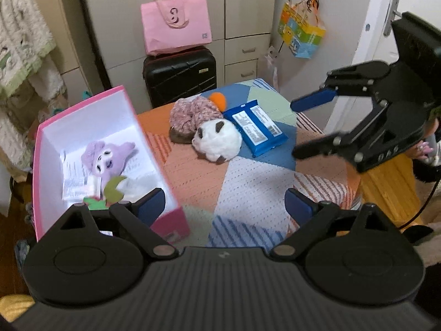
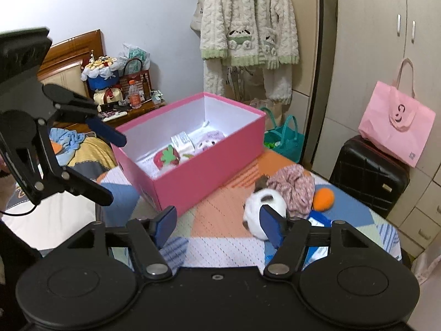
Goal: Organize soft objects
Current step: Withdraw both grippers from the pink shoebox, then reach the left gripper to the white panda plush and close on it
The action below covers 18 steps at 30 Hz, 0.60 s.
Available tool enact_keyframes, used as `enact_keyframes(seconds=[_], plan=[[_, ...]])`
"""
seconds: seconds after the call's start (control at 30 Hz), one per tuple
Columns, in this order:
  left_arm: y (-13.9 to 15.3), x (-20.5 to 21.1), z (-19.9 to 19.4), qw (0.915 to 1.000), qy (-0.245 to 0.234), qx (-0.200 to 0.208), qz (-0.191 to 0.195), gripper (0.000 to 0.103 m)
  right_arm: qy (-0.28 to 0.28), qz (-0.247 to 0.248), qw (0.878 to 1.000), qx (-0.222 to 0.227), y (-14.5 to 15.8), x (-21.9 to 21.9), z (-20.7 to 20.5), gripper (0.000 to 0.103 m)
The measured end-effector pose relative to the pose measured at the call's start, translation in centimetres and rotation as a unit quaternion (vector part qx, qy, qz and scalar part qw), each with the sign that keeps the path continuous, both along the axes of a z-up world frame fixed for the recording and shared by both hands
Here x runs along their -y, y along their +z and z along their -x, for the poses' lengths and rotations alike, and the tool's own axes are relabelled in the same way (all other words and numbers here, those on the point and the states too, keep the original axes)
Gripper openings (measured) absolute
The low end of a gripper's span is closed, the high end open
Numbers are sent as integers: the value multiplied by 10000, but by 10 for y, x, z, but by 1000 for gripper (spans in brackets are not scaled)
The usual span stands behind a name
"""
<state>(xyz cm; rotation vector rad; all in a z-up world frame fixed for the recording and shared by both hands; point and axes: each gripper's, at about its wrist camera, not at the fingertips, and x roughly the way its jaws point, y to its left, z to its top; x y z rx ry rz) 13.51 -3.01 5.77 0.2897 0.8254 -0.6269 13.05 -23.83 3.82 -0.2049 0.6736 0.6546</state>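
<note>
White plush (image 2: pixel 260 207) lying just beyond right tongs (image 2: pixel 217 227), toward their right pad; both spread, empty; left tongs (image 1: pixel 224 207) farther, nearer pink box (image 1: pixel 165 218).

A patchwork-covered table (image 1: pixel 248 193) carries the pink box (image 1: pixel 176 220) left, and the white plush (image 1: pixel 217 140), pink knit bundle (image 1: pixel 193 115), orange ball (image 1: pixel 217 100) and blue wipes pack (image 1: pixel 255 127) far right.

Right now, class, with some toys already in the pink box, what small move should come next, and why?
Probably bring the right gripper, its fingers open and empty, over the white plush. It lies nearest on the quilt, outside the pink box.
</note>
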Motion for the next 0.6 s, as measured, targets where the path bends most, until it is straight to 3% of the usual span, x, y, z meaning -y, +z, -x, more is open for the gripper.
enact_keyframes(seconds=[0.33, 0.6], plan=[[-17, 40, -28, 9989, 44, 461, -50, 96, -116, 6, 9999, -56, -48, 18, -16, 79], [-38, 52, -55, 9951, 103, 246, 948, 96, -137, 203, 9997, 81, -86, 15, -33, 85]])
